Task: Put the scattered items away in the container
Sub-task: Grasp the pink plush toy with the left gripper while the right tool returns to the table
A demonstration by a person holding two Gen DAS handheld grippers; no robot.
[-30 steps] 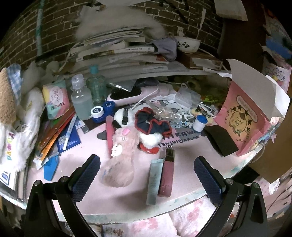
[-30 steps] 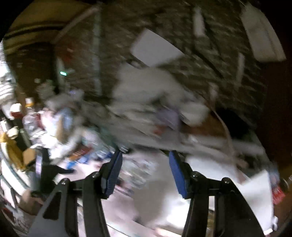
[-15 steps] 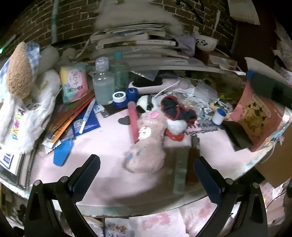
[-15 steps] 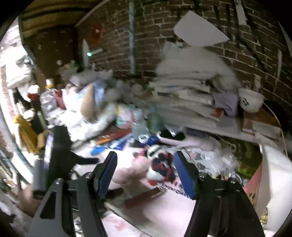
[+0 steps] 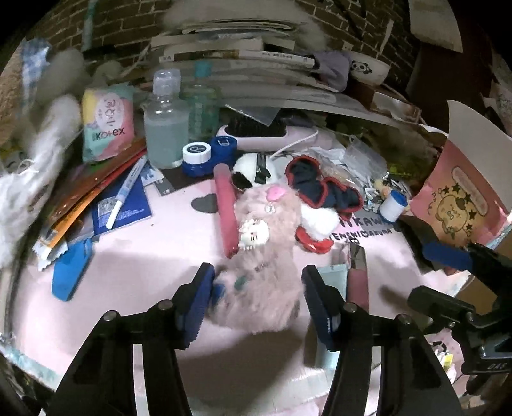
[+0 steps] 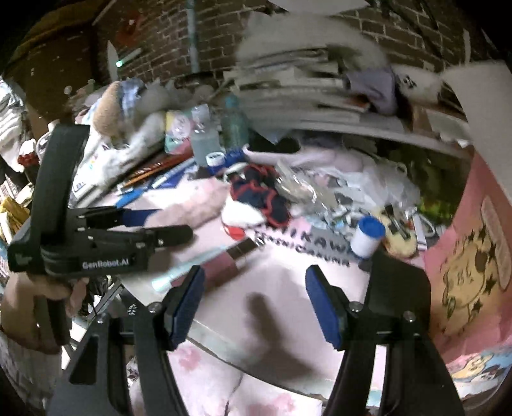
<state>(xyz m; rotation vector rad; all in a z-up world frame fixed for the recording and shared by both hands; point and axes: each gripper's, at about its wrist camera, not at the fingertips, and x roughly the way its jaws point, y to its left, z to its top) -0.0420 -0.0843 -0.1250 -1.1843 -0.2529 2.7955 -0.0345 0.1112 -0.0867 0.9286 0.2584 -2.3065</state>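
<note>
Left wrist: left gripper [image 5: 256, 288] jaws closing around pink fluffy pouch [image 5: 265, 256], mid-table; contact unclear. Pink container box [image 5: 460, 204] far right.
Right wrist: right gripper [image 6: 252, 297] half open, empty, above bare pink tabletop [image 6: 288, 275].

I see a dark brick wall [image 5: 358, 28] behind everything, with white sheets of paper [image 5: 435, 22] stuck to it. A vertical pipe [image 6: 193, 41] runs up the bricks, and a small green light [image 6: 119, 63] glows beside it. The pink tabletop [image 5: 153, 265] catches a bright patch of light near its front edge, while the corners of the room stay in deep shadow
</note>
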